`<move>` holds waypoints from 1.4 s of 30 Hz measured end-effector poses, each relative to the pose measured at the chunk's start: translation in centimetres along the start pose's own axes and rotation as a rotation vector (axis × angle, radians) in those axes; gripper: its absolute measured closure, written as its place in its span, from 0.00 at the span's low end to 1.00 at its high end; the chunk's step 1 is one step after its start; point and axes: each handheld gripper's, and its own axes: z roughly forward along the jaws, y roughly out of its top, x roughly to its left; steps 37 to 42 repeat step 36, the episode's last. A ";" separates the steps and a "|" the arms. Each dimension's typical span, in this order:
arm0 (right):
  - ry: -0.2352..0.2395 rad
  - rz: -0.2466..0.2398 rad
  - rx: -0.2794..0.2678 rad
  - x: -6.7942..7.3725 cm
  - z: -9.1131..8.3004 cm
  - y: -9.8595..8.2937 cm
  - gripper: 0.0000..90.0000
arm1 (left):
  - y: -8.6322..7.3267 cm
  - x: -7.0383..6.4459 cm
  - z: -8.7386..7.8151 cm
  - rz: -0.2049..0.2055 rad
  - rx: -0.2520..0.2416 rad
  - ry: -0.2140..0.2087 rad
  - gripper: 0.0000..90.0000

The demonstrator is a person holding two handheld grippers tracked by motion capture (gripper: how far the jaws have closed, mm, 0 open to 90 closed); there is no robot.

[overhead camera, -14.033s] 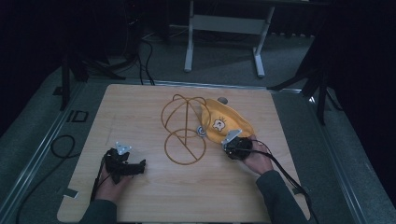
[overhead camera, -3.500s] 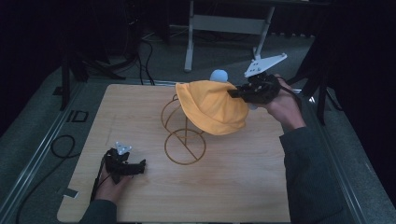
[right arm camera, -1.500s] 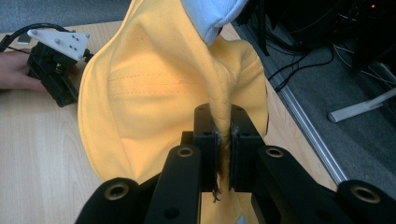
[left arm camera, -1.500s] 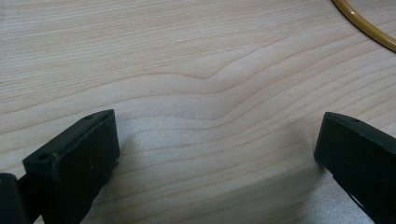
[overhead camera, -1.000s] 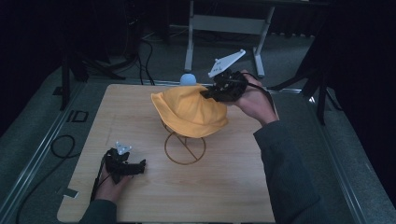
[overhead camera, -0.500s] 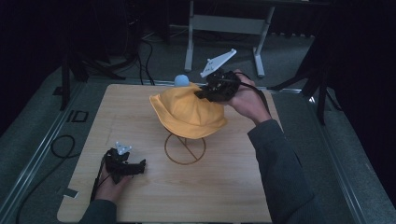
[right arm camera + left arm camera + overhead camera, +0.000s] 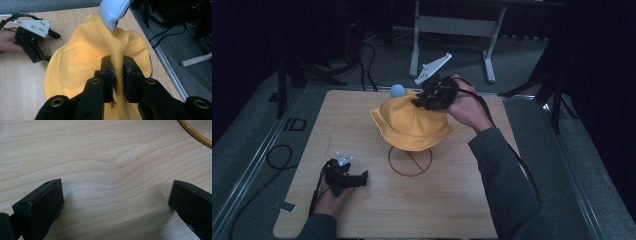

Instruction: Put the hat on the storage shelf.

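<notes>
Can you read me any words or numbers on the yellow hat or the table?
"ID", or something like it: a dark mark on the floor mat left of the table, too blurred to be sure.
No words or numbers on the yellow hat, its stand or either gripper.

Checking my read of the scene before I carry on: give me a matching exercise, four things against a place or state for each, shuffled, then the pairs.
Things:
1. yellow hat
2. left gripper
3. right gripper
4. wire ring base

Places or states:
A. jaws wide apart, low over bare wood
B. lies on the table under the hat
C. pinched by a fold of its crown, held up above the table
D. jaws closed on yellow fabric

Pairs: 1-C, 2-A, 3-D, 4-B
</notes>
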 end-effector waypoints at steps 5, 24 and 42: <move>0.008 -0.014 0.017 0.4 0.7 0.4 0.89 | 0.0 0.0 0.0 -0.001 0.000 0.000 0.00; -0.001 0.018 -0.003 0.1 -0.3 0.5 0.59 | 0.0 0.0 0.0 -0.001 0.000 0.000 0.00; -0.063 0.050 -0.029 -0.3 -1.6 0.0 0.33 | 0.0 0.0 0.0 -0.003 -0.002 0.000 0.00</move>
